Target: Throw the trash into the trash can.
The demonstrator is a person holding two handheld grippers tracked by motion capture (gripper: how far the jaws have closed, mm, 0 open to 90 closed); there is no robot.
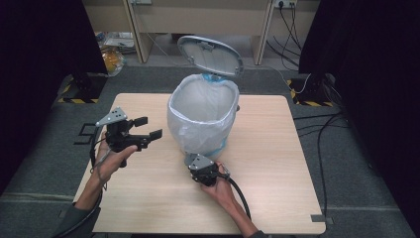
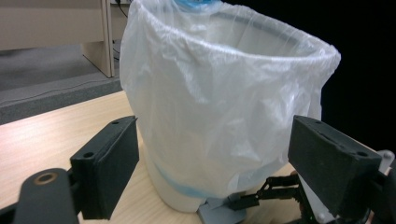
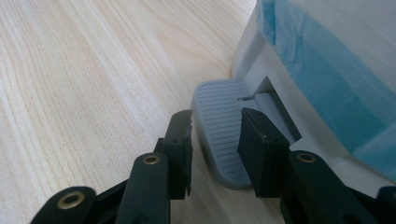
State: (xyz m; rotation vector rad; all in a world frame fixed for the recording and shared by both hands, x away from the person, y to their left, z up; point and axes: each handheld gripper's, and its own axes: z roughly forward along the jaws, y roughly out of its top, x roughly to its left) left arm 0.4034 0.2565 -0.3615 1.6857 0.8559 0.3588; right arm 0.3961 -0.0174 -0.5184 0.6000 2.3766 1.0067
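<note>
Light wood table (image 1: 277,163) on grey carpet (image 1: 44,173), dark curtains either side, desk legs behind; bin (image 1: 203,116) with white liner mid-table, lid (image 1: 210,54) up; right gripper (image 3: 215,140) jaws narrowed, pressing on grey pedal (image 3: 222,126); left gripper (image 1: 148,128) jaws wide, empty, beside bin.

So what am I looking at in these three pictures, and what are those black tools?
A person sits at a wooden table and holds a two-jaw gripper in each hand. One picture looks down from above; the other two come from cameras riding on the grippers. On the table stands a pedal bin lined with a clear bag, its lid up. The right gripper sits at the grey pedal, jaws either side of it; the lid suggests it is pressed. The left gripper is open, holding nothing, facing the bin.
</note>
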